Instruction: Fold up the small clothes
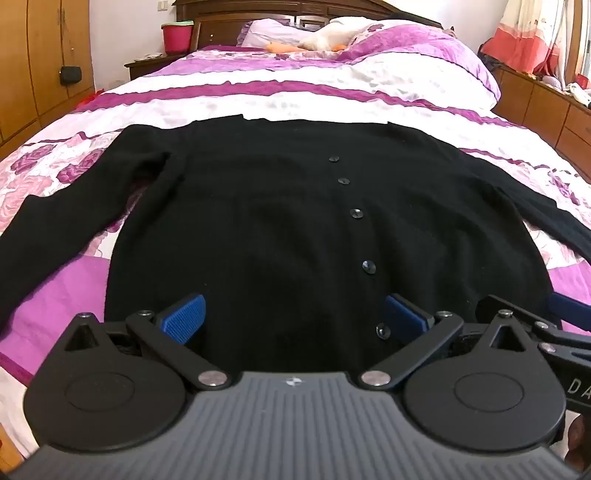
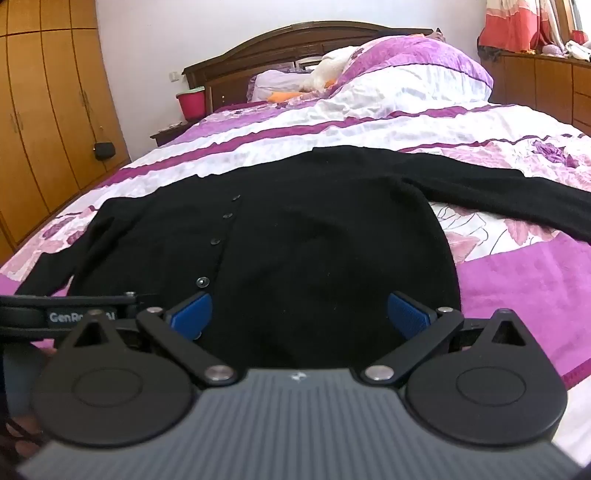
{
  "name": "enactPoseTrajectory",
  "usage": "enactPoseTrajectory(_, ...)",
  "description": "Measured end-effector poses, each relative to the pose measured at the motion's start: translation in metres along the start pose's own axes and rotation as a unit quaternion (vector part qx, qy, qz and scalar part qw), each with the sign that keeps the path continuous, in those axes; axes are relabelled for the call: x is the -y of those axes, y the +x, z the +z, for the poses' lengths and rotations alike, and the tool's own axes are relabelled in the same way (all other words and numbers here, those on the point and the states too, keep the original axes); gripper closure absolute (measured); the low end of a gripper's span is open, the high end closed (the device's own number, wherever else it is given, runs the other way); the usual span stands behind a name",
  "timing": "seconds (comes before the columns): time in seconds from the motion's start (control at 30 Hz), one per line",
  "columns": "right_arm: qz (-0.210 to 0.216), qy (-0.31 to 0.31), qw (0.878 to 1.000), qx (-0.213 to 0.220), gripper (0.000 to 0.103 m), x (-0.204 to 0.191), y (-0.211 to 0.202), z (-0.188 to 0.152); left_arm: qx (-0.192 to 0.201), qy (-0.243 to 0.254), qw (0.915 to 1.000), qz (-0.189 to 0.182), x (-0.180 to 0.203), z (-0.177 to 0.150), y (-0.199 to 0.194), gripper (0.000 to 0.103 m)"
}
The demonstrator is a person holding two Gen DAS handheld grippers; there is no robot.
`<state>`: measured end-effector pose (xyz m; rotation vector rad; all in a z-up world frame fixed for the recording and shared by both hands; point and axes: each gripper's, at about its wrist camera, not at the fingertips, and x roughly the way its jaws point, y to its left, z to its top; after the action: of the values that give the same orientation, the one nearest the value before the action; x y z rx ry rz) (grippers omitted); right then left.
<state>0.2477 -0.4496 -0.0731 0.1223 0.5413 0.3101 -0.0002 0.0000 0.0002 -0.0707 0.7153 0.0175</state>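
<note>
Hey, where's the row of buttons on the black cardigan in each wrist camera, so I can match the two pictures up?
Left wrist view: the row of buttons runs down the cardigan right of centre, ending near the left claw.
Right wrist view: the same row sits left of centre, above the right claw's left finger.
Shared landmark: the pink bucket beside the headboard.

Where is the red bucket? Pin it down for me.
The red bucket stands at the far left of both views, on the nightstand beside the wooden headboard, beyond the black cardigan.
</note>
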Motion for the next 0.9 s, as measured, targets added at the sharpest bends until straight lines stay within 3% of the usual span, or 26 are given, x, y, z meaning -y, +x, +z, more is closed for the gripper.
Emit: enactPoseTrajectory(0.9, 0.009, -0.005, 1.000, -0.008, 0.000, -0.001, 0.001, 0.000, -0.011, -0.007, 0.9999, 0.001, -0.002, -0.003, 0.000, 0.000)
